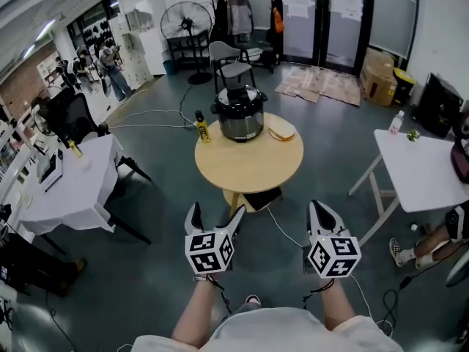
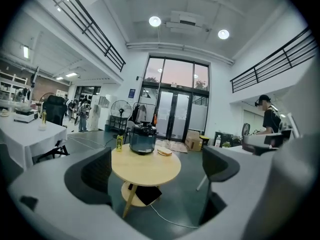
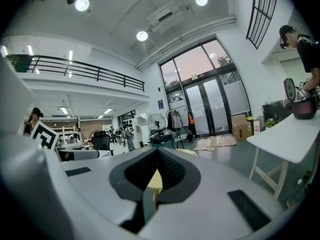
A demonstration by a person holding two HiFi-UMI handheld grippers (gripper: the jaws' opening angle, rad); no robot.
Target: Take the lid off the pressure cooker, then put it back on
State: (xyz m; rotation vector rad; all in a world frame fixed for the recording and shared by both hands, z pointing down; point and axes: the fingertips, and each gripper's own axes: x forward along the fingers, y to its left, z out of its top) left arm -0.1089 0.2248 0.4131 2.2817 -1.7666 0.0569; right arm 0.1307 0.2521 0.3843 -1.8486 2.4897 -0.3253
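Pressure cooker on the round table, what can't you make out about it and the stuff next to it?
- Pressure cooker: whether its lid is locked is too small to tell in the head view. In the right gripper view, the right hand-held gripper hides its body.
- Yellow bottle: the label is too small in every view.
- Flat pale item beside the cooker: too small to identify.

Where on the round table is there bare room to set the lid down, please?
The near half of the round light wooden table is bare, from the black-and-steel pressure cooker to the front edge. The far rim is crowded: yellow bottle left of the cooker, pale flat round item right.
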